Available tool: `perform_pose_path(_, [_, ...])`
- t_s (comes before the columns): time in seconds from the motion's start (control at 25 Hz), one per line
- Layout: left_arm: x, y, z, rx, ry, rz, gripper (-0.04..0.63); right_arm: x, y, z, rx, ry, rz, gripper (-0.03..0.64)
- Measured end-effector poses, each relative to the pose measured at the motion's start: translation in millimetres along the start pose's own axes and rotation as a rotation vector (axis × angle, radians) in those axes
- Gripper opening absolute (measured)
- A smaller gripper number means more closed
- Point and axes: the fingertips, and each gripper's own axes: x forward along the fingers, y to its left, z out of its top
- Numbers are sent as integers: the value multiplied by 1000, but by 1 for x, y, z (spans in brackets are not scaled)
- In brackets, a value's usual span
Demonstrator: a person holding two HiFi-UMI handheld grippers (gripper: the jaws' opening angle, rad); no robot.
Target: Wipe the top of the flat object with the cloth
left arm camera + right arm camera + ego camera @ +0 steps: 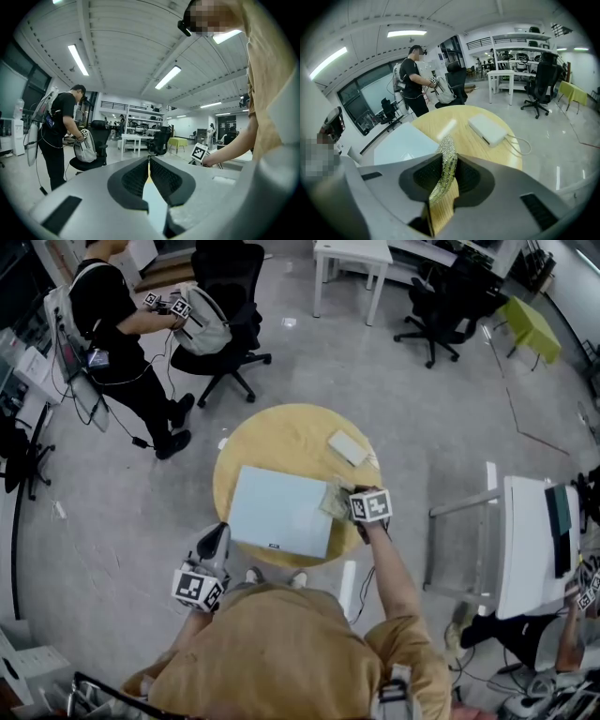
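Right gripper (449,165) clamps the cloth (333,501) at the right edge of the panel (277,512) on the round table (281,439); left gripper (149,161), jaws together and empty, is beside the table's near edge.

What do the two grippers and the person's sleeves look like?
Both the left gripper and the right gripper have smooth grey bodies with black ribbed pads lining the jaws. Each carries a white cube printed with black square markers. The person wears a tan short-sleeved shirt.
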Motion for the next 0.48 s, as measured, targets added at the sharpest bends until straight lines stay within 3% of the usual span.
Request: perform_pose_path(0.48, [-18,36,5,-10,-14,-16,14,-33,14,7,39,-81,-70,61])
